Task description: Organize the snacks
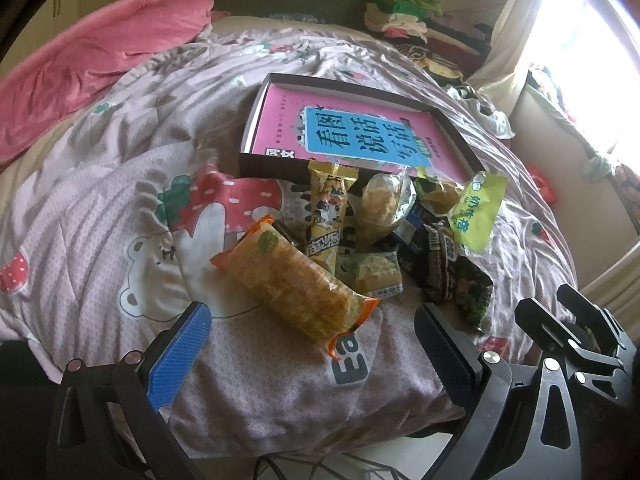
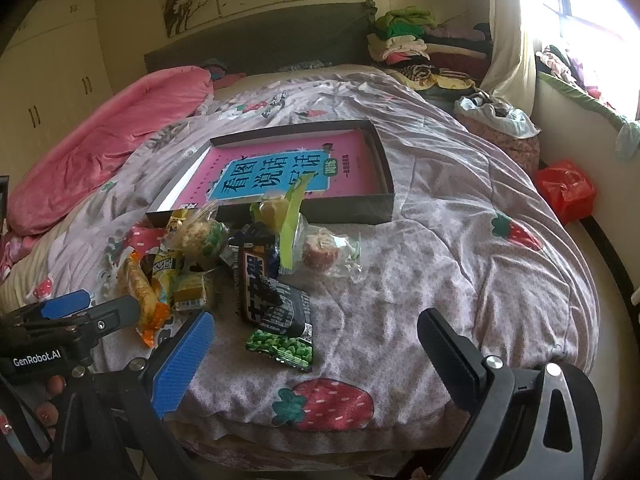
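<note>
- The left tool (image 1: 308, 344) hovers low over the bed with its jaws spread wide and nothing between them; one finger carries a blue ribbed pad (image 1: 176, 356), the other a black ribbed one.
- The right tool (image 2: 316, 354) is equally wide open and empty, above the quilt (image 2: 460, 248), a soft, wrinkled cover printed with strawberries.
- The snacks lie in a loose heap on the quilt, just in front of the box (image 1: 256, 164).
- Nearest the left tool is a long clear packet of stacked crackers (image 1: 296, 284) with crimped orange ends.
- Beside it lie a yellow wrapped bar (image 1: 326, 212), a small square green pack (image 1: 370, 274), a glossy black bag (image 1: 452, 272) and a lime-green sachet (image 1: 476, 212).
- The box is shallow, rectangular and dark-walled, and holds a flat pink book (image 1: 352, 136) with a blue panel.
- A rumpled pink blanket (image 2: 104, 140) lies along the far left of the bed.
</note>
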### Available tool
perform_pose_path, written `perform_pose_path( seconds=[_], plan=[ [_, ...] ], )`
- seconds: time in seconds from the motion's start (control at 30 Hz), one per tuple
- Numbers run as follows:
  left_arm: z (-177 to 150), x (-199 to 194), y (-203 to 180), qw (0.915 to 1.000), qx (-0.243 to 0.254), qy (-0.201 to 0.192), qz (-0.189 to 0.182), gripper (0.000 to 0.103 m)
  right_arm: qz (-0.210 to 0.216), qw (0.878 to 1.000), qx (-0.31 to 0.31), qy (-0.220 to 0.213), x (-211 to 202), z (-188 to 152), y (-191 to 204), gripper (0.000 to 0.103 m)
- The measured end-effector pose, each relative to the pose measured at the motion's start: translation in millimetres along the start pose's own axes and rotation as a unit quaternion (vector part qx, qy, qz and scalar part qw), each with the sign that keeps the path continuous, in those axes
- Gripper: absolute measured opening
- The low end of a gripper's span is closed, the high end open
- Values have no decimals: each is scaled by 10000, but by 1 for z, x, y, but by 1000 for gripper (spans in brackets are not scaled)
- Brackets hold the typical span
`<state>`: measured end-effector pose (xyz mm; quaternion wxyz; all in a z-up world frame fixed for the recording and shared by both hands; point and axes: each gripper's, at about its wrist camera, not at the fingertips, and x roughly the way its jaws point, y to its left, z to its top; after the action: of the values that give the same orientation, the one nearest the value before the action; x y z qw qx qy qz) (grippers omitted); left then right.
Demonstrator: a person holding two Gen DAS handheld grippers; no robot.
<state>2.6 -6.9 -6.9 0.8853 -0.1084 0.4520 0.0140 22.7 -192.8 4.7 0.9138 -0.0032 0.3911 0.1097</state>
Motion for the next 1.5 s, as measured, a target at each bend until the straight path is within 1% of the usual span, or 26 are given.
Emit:
perform_pose_path(
  seconds=[0.2,0.33,0.5,0.67,0.9,0.93,1.0,1.03,1.13,1.2,1.27,1.33,1.43,1.5],
  plan=[
    [0,4,6,9999,-75,74,-30,101,20,10000,12,39,2,2,0,102],
    [1,10,13,9996,-182,179,-118,101,37,10000,12,90,6,1,1,102],
    [4,15,31,9968,-645,308,-350,101,69,9998,-25,166,11,1,3,102],
    [10,20,41,9913,-1074,444,-624,101,78,9997,-49,247,18,2,4,102],
    [16,34,43,9857,-1364,672,-726,92,-7,9987,-129,484,34,4,6,102],
    [16,37,43,9848,-1400,724,-724,89,-22,9985,-144,523,36,4,7,102],
    [17,42,43,9836,-1434,802,-749,78,-47,9981,-119,607,40,4,5,102],
    [17,45,43,9829,-1463,841,-743,76,-64,9980,-105,622,42,4,4,99],
    [17,49,43,9818,-1495,885,-764,73,29,9973,-30,733,50,6,-2,86],
    [19,52,43,9814,-1517,893,-770,70,84,9967,-11,804,54,6,-3,83],
    [19,54,43,9811,-1531,899,-771,69,169,9962,-29,849,58,6,-1,74],
    [21,55,43,9807,-1551,904,-772,69,221,9956,-90,908,62,6,2,70],
    [22,58,45,9795,-1605,912,-803,66,392,9937,-127,1038,68,4,6,58],
    [22,58,47,9790,-1629,896,-837,64,440,9931,-136,1079,70,3,7,54]
  ],
)
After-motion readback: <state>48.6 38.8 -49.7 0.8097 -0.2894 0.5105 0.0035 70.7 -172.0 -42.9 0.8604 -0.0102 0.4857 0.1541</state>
